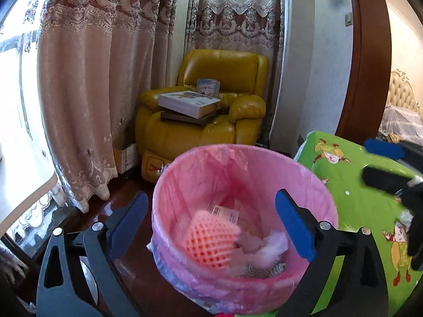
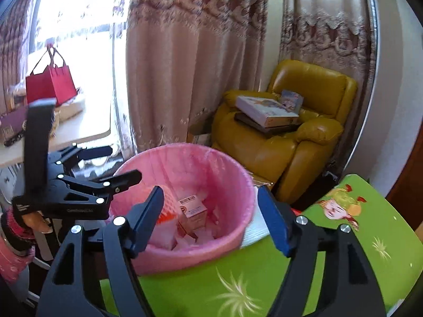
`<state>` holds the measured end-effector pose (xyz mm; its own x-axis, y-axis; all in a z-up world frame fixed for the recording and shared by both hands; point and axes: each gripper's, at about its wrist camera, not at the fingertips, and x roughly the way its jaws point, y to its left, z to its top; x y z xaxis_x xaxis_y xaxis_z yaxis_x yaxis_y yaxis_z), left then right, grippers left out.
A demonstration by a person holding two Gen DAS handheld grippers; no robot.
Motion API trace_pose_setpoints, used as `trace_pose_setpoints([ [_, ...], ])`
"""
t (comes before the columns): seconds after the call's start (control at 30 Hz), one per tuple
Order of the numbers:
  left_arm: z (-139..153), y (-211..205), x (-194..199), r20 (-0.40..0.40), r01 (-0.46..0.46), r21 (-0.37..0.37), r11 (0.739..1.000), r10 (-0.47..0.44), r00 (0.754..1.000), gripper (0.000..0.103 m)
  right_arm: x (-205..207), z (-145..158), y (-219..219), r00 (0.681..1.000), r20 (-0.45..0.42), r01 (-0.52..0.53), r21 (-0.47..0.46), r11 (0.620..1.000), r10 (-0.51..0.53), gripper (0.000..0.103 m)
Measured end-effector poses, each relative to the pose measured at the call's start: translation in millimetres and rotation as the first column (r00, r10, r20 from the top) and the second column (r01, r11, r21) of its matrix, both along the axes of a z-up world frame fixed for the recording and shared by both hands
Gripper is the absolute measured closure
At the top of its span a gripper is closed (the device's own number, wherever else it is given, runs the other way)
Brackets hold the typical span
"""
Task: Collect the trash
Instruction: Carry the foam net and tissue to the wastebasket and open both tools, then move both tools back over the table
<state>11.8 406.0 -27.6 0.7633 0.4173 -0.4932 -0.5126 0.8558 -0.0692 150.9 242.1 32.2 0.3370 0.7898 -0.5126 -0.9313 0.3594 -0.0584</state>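
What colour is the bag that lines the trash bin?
Pink, translucent; the bag shows best in the right wrist view.

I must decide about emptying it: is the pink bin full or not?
Not full. The pink bin holds a pink foam net, a small carton and paper, all well below its rim.

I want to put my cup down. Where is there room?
The green mat is bare to the right of the pink bin. The armchair seat is crowded with boxes, and the bin holds trash.
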Motion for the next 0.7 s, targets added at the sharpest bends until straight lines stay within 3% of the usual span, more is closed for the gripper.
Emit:
trace_pose_setpoints([
  [0.17,0,-22,-12,-0.021,-0.017,0.031,0.999,0.018,1.000,0.010,-6,13,-54,0.999,-0.001,0.040,0.037,0.999,-0.040,0.023],
  [0.4,14,-104,-11,0.061,0.163,-0.050,0.985,-0.160,0.985,0.010,-18,27,-168,0.973,-0.001,0.228,0.146,0.963,-0.230,0.014],
  [0.5,15,-155,12,0.090,0.292,-0.100,0.951,-0.284,0.955,0.010,-9,25,-226,0.936,-0.037,0.351,0.178,0.919,-0.350,0.013],
  [0.6,8,-200,38,0.068,0.378,-0.095,0.921,-0.373,0.925,0.010,2,16,-283,0.872,-0.058,0.489,0.182,0.853,-0.487,0.013],
  [0.7,-4,-239,61,0.055,0.435,-0.106,0.894,-0.431,0.900,0.010,13,2,-352,0.786,-0.097,0.616,0.185,0.765,-0.610,0.013],
])
